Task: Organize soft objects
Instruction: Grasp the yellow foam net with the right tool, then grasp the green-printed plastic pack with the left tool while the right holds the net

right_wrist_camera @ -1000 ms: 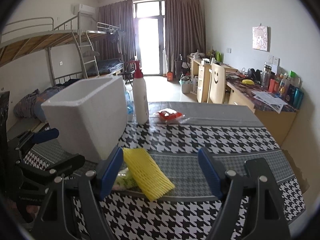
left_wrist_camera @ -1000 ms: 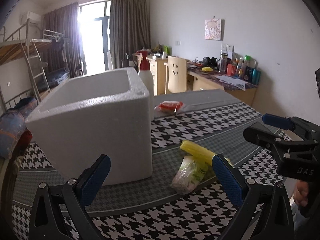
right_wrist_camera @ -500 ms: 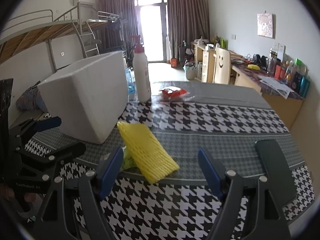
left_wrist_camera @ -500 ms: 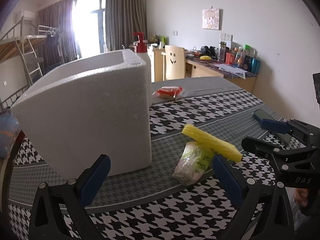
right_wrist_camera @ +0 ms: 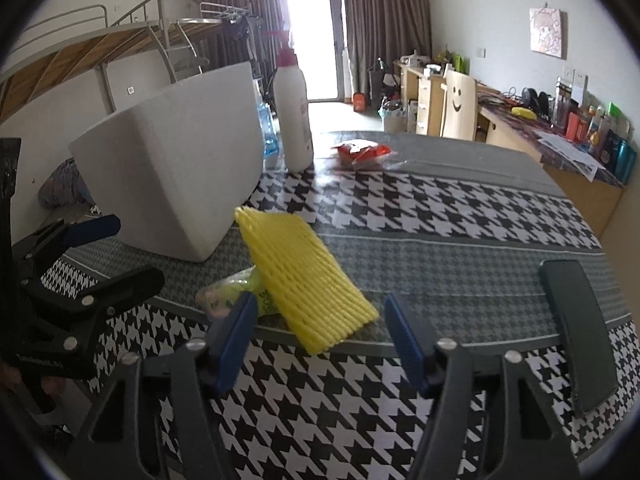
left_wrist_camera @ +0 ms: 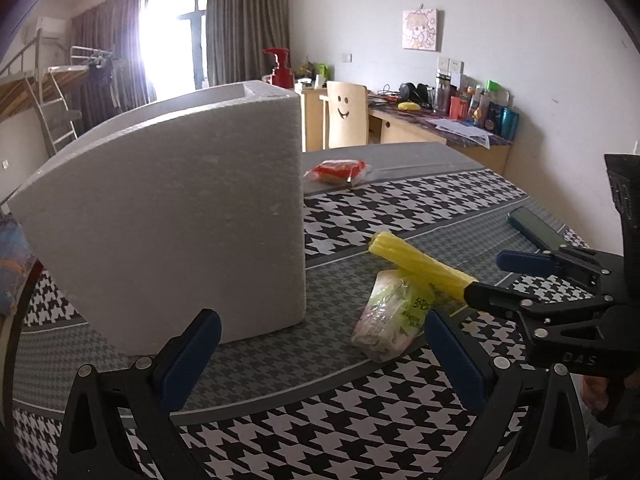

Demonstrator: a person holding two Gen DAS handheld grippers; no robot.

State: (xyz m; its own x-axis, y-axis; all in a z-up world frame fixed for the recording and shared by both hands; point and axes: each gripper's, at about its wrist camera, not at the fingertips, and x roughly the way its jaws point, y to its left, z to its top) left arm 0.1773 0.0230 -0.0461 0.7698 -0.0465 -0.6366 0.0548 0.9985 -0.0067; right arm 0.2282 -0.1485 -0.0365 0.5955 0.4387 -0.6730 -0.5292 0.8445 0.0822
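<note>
A yellow foam net sleeve [right_wrist_camera: 304,276] lies on the houndstooth table, partly over a green-printed plastic packet [right_wrist_camera: 236,294]; both also show in the left wrist view, the sleeve [left_wrist_camera: 420,266] and the packet [left_wrist_camera: 394,316]. A white foam box [left_wrist_camera: 172,216] stands to their left, also in the right wrist view [right_wrist_camera: 176,176]. A red packet [left_wrist_camera: 338,170] lies farther back. My right gripper [right_wrist_camera: 318,338] is open, just short of the sleeve's near end. My left gripper [left_wrist_camera: 320,352] is open and empty, near the box and the packet.
A white pump bottle with a red top [right_wrist_camera: 294,120] stands behind the box. A dark phone [right_wrist_camera: 580,328] lies at the table's right edge. The right gripper shows in the left wrist view [left_wrist_camera: 516,280]. A desk and chair stand beyond the table.
Both grippers have dropped lower and moved closer to the sleeve and packet. The objects on the table have not moved.
</note>
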